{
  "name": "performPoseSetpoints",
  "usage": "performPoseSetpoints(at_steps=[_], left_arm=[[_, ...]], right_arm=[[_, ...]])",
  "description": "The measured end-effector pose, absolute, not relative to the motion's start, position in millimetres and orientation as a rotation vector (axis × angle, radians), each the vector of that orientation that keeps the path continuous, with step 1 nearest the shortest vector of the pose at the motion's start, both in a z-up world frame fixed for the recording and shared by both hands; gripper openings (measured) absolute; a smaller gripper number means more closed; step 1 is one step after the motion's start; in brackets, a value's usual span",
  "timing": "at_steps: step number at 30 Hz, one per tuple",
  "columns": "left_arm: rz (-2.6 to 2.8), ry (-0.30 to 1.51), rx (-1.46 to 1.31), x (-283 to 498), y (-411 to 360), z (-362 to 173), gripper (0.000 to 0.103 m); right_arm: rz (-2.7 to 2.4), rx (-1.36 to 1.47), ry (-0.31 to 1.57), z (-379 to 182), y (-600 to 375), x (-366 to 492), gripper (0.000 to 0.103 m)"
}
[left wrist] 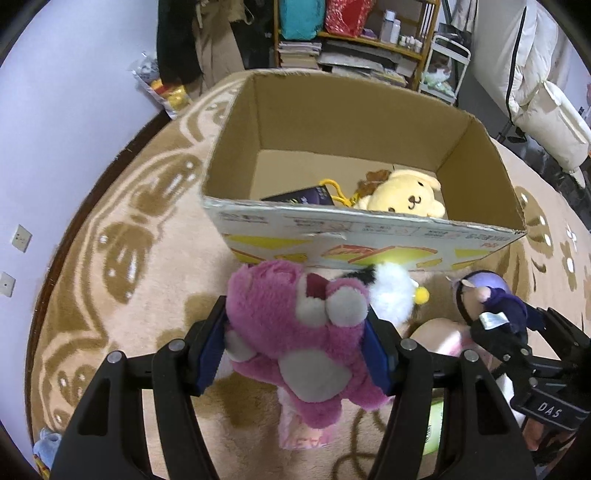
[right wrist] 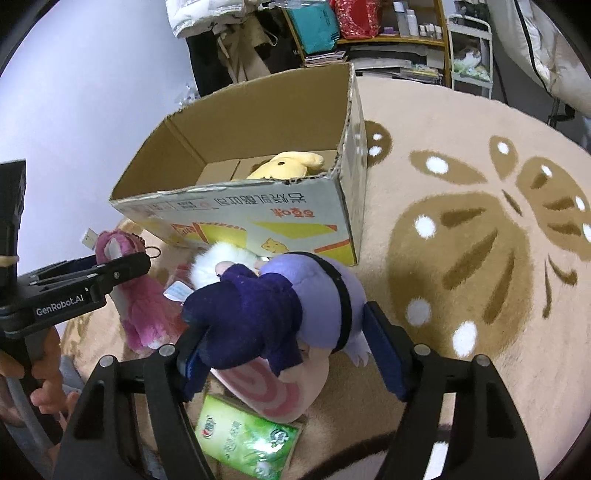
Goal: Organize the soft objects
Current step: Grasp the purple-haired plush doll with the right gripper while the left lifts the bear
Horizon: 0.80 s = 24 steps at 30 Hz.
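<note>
My left gripper [left wrist: 295, 339] is shut on a pink plush bear [left wrist: 299, 332] and holds it above the rug, just in front of the open cardboard box [left wrist: 354, 229]. My right gripper [right wrist: 284, 350] is shut on a purple plush doll [right wrist: 280, 306], right of the bear and near the box's front corner [right wrist: 332, 206]. The doll also shows in the left wrist view [left wrist: 487, 299]. A yellow plush dog [left wrist: 406, 195] and a dark card lie inside the box. A white fluffy toy [left wrist: 391, 291] and a pink swirl plush [right wrist: 273, 391] lie on the rug below.
A green tissue pack [right wrist: 247, 439] lies on the beige patterned rug [right wrist: 480, 236]. Shelves with bags and bottles [left wrist: 362, 33] stand behind the box. A white chair [left wrist: 546, 122] is at the far right. A wall runs along the left.
</note>
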<state>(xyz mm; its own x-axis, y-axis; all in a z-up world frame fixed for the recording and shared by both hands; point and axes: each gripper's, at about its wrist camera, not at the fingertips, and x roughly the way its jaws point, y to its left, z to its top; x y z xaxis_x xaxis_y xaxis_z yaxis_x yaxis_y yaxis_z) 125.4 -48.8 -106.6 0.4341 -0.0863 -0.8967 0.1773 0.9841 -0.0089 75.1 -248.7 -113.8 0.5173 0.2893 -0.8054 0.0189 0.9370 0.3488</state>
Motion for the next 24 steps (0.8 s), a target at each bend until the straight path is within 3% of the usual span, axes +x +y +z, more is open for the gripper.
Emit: performPoseSetpoints(at_steps=[15,16,17,18,19,24], left_arm=[[-0.127,1.049,0.074,113.7,-36.0,-86.9,0.064],[-0.123,1.044,0.07,113.3,-34.3,-85.8,0.064],[-0.12,1.039,0.065,112.8,-32.4,-83.8,0.064],[-0.118,1.036,0.063,112.5,-31.4,-82.6,0.064],[-0.114,1.03,0.058,112.1,-29.7,-80.5,0.064],[-0.116,1.024,0.05,111.0,-27.1,-78.1,0.064]], right_arm=[[0.219,0.403,0.915,-96.4,-250.0,62.6,0.079],[0.223,0.39,0.897,-92.0,-248.7,60.2,0.077],[0.226,0.383,0.894,-90.0,-249.2,58.0,0.068],[0.23,0.369,0.897,-89.0,-247.2,57.8,0.052],[0.23,0.351,0.914,-90.4,-244.6,60.0,0.045],[0.199,0.325,0.959,-104.7,-240.5,74.9,0.045]])
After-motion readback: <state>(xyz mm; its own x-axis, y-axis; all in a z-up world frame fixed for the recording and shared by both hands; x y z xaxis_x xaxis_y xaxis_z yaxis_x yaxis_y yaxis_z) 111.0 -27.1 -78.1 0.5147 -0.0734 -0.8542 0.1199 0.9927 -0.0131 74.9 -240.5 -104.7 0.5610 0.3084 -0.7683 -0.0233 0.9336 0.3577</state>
